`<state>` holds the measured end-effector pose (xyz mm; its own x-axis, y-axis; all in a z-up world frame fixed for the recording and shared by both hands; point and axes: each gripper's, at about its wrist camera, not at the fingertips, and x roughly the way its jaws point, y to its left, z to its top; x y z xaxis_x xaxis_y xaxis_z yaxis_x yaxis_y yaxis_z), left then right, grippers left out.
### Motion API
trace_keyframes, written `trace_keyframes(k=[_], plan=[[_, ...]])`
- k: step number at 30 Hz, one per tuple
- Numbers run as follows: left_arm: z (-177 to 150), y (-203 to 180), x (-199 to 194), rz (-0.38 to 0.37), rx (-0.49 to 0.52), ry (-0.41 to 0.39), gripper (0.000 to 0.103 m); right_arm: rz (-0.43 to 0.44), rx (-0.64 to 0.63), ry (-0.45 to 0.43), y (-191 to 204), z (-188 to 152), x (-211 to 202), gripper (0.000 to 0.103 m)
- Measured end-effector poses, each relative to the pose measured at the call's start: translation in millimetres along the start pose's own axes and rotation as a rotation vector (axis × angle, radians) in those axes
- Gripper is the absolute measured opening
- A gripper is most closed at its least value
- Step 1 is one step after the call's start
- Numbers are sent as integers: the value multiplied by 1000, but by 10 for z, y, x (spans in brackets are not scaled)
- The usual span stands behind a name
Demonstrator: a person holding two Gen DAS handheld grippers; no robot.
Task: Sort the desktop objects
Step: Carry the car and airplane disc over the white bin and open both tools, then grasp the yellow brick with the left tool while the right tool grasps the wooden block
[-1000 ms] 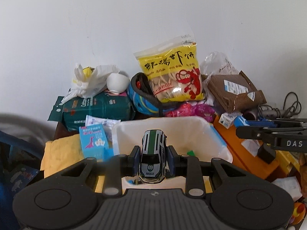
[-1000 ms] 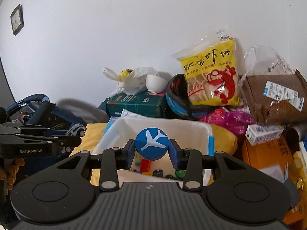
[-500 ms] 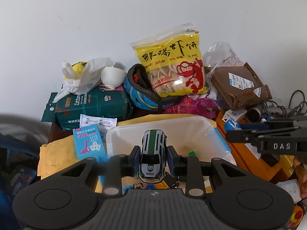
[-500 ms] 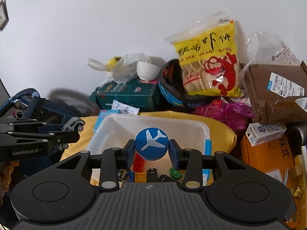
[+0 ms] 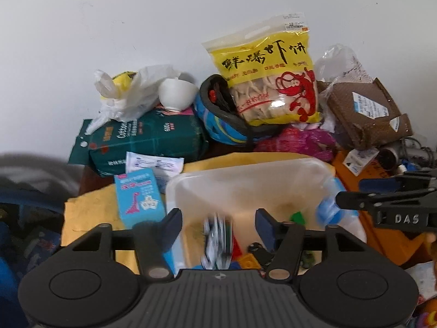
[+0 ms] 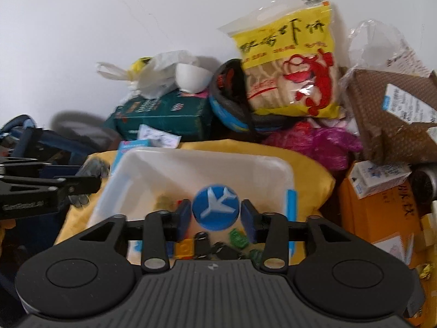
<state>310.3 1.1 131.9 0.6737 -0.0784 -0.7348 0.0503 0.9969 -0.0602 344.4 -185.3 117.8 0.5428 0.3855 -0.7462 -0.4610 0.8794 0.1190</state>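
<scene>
Toy car (image 5: 217,242) blurred, between spreading pads of left gripper (image 5: 218,228), clear of both, nose-down, long axis along fingers, over white bin (image 5: 245,175). Blue airplane disc (image 6: 215,207) over same bin, between right gripper (image 6: 215,214) pads; jaws opening, slim gaps both sides, grip looks gone. Judgement: both pcs drop into bin among small toys; next, hands back off bin.

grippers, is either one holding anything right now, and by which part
Nothing is held. Both sets of jaws are opening: the toy car is falling blurred between the left gripper pads, and the blue airplane disc sits untouched between the right gripper pads.
</scene>
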Motion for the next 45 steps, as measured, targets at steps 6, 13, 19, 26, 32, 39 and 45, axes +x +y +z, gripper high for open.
trace_keyframes(k=[6, 13, 19, 26, 32, 39, 45], plan=[[-325, 57, -61, -27, 19, -23, 63, 7, 15, -10, -68, -104, 16, 56], [-1439, -16, -235, -70, 48, -68, 65, 80, -29, -87, 85, -843, -330, 56], [-2258, -135, -25, -75, 47, 42, 64, 102, -84, 8, 437, -1943, -201, 55], [-2447, -328, 123, -80, 142, 41, 63, 83, -108, 69, 682, -2458, 52, 55], [-2491, -370, 319, -64, 173, 71, 53, 95, -180, 40, 792, -2555, 164, 54], [-2528, -423, 445, -74, 157, 78, 25, 115, -199, 58, 778, -2554, 345, 43], [-2567, -347, 321, -87, 145, 54, 25, 115, -130, 43, 605, -2591, 209, 43]])
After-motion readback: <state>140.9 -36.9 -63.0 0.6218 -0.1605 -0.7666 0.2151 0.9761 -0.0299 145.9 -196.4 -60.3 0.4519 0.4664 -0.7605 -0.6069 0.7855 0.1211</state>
